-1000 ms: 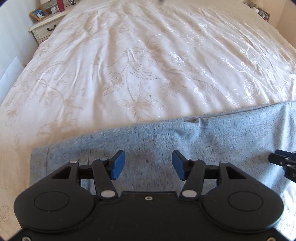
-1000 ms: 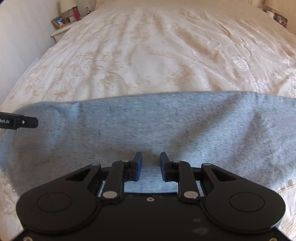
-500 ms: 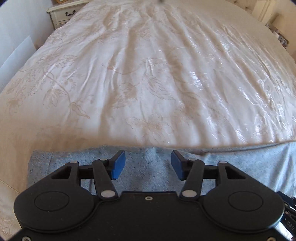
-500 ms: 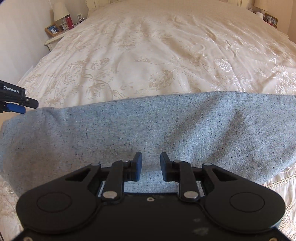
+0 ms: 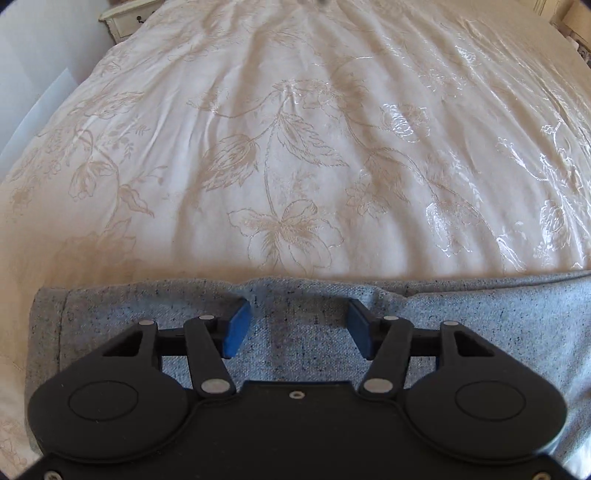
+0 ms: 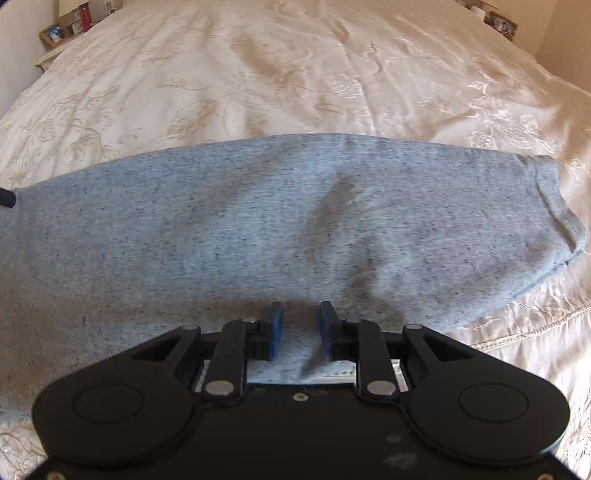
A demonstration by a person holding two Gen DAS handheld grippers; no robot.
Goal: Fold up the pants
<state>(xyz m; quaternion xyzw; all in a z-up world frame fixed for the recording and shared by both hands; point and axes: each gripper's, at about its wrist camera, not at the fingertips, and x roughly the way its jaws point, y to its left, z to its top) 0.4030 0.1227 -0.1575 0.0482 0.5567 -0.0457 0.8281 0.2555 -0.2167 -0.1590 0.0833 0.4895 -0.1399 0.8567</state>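
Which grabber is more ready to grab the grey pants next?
Probably the right gripper: its jaws stand narrow with pants fabric between them. The left gripper gapes wide over the cloth.

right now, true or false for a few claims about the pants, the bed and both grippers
1. The pants are grey. True.
2. The pants hang over a chair. False: they lie on the floral bedspread.
3. The left gripper has its fingers spread wide over the fabric. True.
4. The right gripper is over bare bedspread. False: grey fabric lies under it.
5. A framed photo stands on the nightstand. True.
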